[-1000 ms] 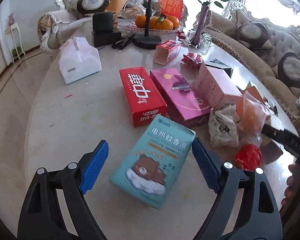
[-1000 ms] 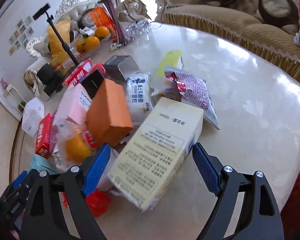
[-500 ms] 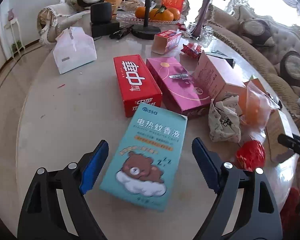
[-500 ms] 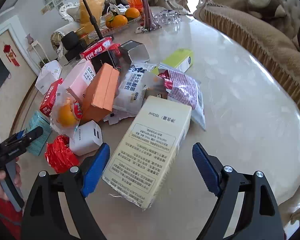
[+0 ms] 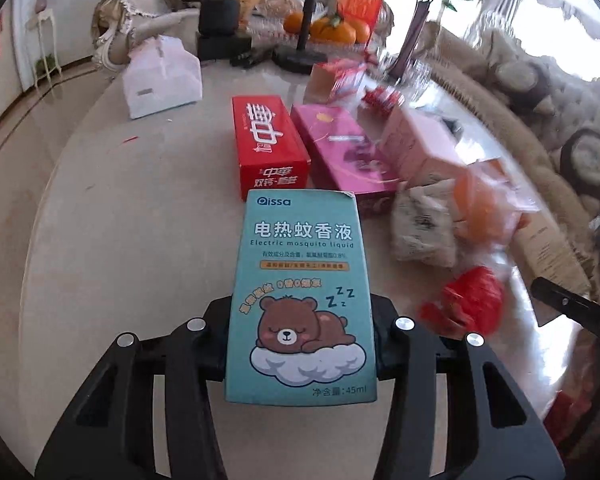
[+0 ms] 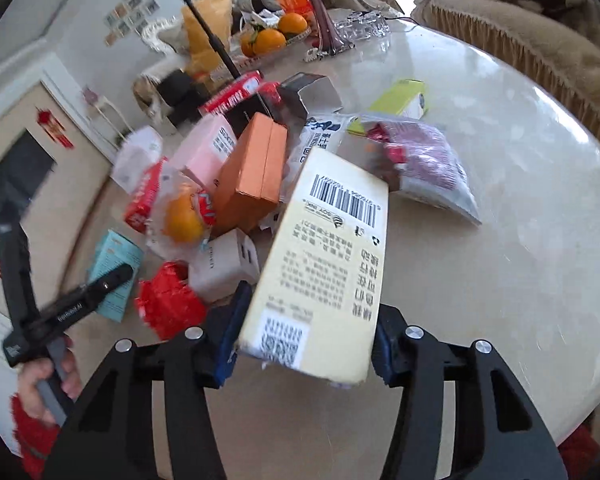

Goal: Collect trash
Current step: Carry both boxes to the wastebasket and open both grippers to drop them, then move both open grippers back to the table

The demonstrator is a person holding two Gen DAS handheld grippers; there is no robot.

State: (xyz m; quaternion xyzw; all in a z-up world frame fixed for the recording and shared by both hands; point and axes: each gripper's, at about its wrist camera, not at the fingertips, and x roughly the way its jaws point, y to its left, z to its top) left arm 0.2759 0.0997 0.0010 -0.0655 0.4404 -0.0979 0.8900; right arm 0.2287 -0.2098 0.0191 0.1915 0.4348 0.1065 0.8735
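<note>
Left gripper (image 5: 300, 344) is clamped on the teal mosquito-liquid box (image 5: 300, 296), held above the marble table (image 5: 140, 220) before the red carton (image 5: 266, 146). Right gripper (image 6: 306, 340) is clamped on the cream barcoded box (image 6: 324, 276), tilted beside the orange box (image 6: 252, 172).

We are in a living room at home. A big round marble table (image 6: 520, 240) fills the middle of the right view. A soft sofa (image 6: 540, 40) with fancy carved edges curves along the upper right. At the top middle sits a dish of oranges (image 6: 274, 36). Small photos (image 6: 130, 4) hang on the wall at the upper left, and a red decoration (image 6: 54, 130) hangs lower down.
</note>
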